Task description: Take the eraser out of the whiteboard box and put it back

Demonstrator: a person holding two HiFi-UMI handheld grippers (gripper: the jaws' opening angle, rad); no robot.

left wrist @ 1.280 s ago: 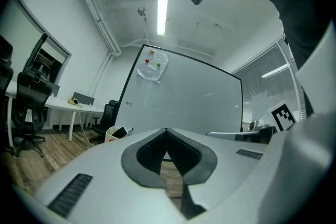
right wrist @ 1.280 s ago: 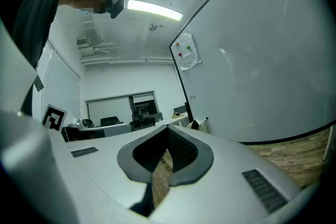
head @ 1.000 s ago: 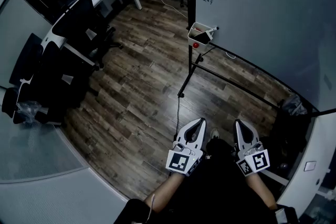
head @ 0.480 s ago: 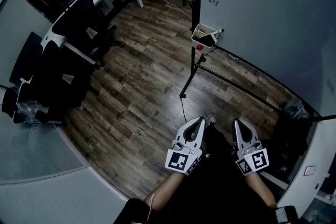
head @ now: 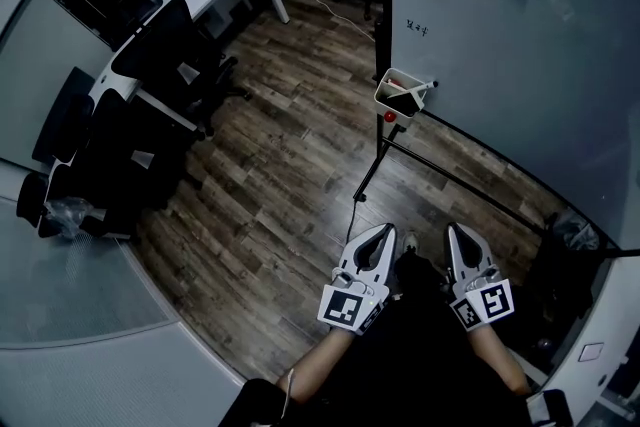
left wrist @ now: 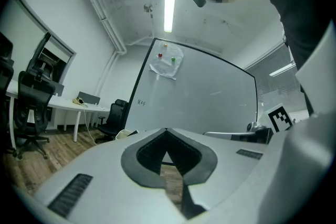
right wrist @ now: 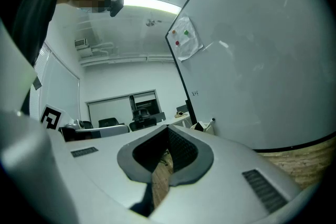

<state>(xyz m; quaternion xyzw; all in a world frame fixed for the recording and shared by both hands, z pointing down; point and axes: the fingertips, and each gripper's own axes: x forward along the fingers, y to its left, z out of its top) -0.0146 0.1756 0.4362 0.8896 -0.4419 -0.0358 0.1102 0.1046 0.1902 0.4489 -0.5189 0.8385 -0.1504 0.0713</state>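
there's the whiteboard box [head: 384,99], small, white and open-topped, hanging at the lower left corner of the whiteboard [head: 520,65]. the eraser [head: 408,102] is inside it, a dark block lying slanted across the box.

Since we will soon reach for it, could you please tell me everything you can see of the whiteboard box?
The whiteboard box is a small white open-topped tray, seemingly plastic, fixed at the left edge of the whiteboard near its bottom corner, above the dark stand leg. A dark object, probably the eraser, lies inside it, and a marker pokes out past its right rim. A small red knob sits just beneath.
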